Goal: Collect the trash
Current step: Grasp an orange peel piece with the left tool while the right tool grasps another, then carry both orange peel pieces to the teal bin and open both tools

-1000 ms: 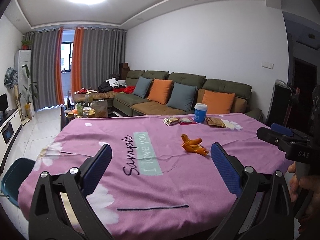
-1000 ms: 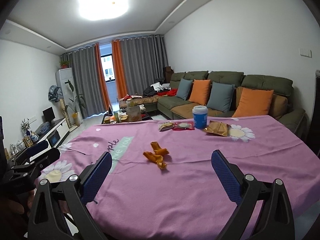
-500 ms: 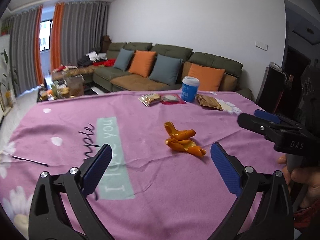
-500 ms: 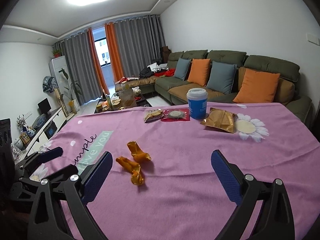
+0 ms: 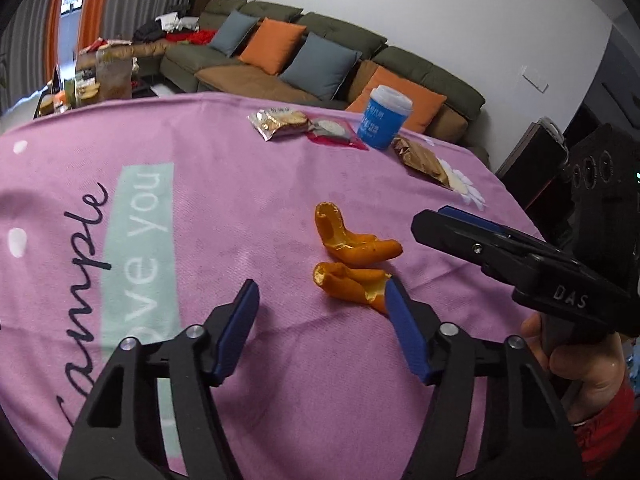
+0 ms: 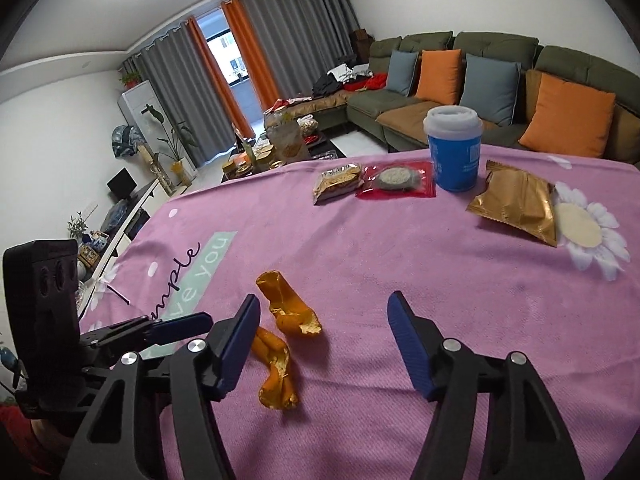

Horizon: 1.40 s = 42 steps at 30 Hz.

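Curled orange peels [image 5: 354, 258] on pink cloth [image 5: 240, 208]

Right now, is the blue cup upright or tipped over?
Upright. The blue cup stands on its base on the pink tablecloth, white lid on top, beside the red packet.

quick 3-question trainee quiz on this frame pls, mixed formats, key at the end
1. True or false: the left gripper is shut on an orange peel.
2. Multiple choice: directly beside the blue cup, on the side toward the window, lies: A) the gold wrapper B) the red packet C) the orange peels.
3. Fill in: the peel pieces lie in ___ separate pieces on the pink tablecloth.

Key: 1 false, both the left gripper and the right gripper are open and empty, hovering near the peels. 2 B. 3 two.
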Tool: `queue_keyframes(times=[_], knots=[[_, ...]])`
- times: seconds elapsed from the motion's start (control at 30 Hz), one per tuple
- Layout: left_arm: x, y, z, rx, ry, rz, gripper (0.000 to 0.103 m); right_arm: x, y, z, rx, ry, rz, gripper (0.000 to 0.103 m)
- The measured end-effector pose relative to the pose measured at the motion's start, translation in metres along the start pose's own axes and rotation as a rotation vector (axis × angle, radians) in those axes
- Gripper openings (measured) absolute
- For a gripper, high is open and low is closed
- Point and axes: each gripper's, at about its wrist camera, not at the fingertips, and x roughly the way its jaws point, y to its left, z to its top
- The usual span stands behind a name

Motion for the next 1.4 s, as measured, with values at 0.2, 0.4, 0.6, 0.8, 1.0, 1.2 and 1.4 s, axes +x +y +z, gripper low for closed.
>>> queue_keyframes(times=[0.2,0.4,0.6,0.8,1.0,1.2,1.4], knots=[[0.019,-0.002,0.005,-0.012,0.037,-0.055,0.035,0.007,-0.001,0.002,0.003,0.017,0.007,0.064],[0.023,-0.001,0.005,-0.033,0.047,-0.082,0.017,0.014,0.000,0.003,-0.008,0.046,0.025,0.057],[0.010,0.002,0.002,-0.040,0.002,-0.079,0.010,0.026,0.007,0.003,-0.004,0.093,0.072,0.051],[-0.020,0.021,-0.006,-0.079,-0.048,-0.038,0.009,0.040,0.015,-0.001,-0.034,0.148,0.068,0.030],[-0.054,0.039,-0.011,-0.104,-0.110,0.000,0.009,0.041,0.021,-0.005,-0.064,0.151,0.042,0.017],[-0.100,0.048,-0.018,-0.106,-0.204,0.053,0.009,0.022,0.041,-0.005,-0.104,0.101,0.030,0.012],[-0.162,0.055,-0.031,-0.097,-0.320,0.113,0.009,-0.014,0.085,-0.007,-0.188,0.016,0.031,0.012]])
